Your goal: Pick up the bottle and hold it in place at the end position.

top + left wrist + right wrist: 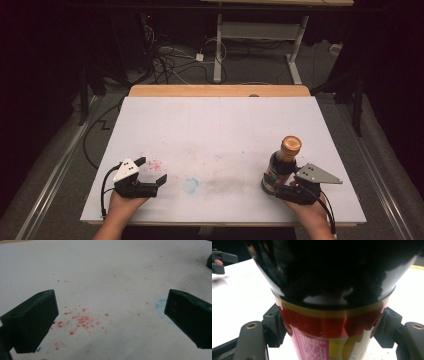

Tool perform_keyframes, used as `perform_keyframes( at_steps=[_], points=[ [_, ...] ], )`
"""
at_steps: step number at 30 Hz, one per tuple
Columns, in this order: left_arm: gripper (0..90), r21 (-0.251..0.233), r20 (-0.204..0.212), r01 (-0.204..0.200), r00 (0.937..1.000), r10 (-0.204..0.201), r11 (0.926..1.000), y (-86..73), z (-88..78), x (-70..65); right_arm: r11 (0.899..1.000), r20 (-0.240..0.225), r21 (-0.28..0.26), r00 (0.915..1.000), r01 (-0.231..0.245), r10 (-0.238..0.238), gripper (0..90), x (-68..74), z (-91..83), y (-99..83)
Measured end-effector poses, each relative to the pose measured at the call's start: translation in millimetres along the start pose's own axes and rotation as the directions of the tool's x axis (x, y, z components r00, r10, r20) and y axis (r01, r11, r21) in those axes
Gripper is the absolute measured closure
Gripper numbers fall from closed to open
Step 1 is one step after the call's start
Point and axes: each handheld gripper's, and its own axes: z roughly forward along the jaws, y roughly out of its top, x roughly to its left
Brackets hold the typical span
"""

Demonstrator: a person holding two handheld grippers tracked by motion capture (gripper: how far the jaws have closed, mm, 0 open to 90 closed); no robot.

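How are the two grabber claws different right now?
The left gripper has its jaws wide apart with nothing between them, over red specks; the right gripper is closed around a dark bottle. The left one points toward the table's middle, the right one away from the person. Both are hand-held, low over the white table.

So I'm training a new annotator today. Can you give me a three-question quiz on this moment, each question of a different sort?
1. True or false: the right tongs are shut on the bottle.
2. Multiple choice: what lies on the white board between the jaws of the left tongs?
A. a blue cap
B. scattered red specks
C. a spoon
3. Fill in: the bottle stands upright and its cap is ____ in colour.

Key: 1 true; 2 B; 3 copper (a brownish orange).
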Motion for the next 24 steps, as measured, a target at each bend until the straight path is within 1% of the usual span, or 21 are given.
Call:
perform_keyframes(
  at_steps=[1,6,11,18,19,22,24],
  points=[
    [0.0,0.001,0.000,-0.001,1.0000,0.001,1.0000,0.0,0.0,0.0,1.000,0.001,0.000,1.0000,0.000,0.000,28.6,0.1,0.2,0.2],
    [0.0,0.004,-0.001,-0.002,1.0000,0.002,1.0000,-0.2,0.3,-0.1,0.999,0.026,0.007,0.9991,0.032,-0.032,31.3,3.2,-0.1,1.5],
    [0.0,0.002,0.000,-0.001,1.0000,0.001,1.0000,-0.1,0.1,0.0,0.998,0.037,0.019,0.9978,0.054,-0.054,32.1,6.4,2.2,5.3],
    [0.0,0.007,0.004,0.003,1.0000,-0.003,1.0000,0.1,0.2,0.1,0.998,0.045,0.036,0.9974,0.054,-0.056,32.6,5.6,11.8,13.0],
    [0.0,0.007,0.005,0.003,1.0000,-0.003,1.0000,0.0,0.2,0.1,0.998,0.051,0.035,0.9967,0.061,-0.063,32.7,5.7,13.6,14.1],
    [0.0,0.006,0.006,0.005,1.0000,-0.005,1.0000,0.1,0.1,0.1,0.998,0.044,0.031,0.9978,0.048,-0.049,32.7,4.2,20.2,18.1],
    [0.0,0.005,0.006,0.006,1.0000,-0.006,1.0000,0.3,0.0,0.2,0.998,0.049,0.029,0.9971,0.057,-0.058,32.6,3.4,24.9,22.0]
  ],
)
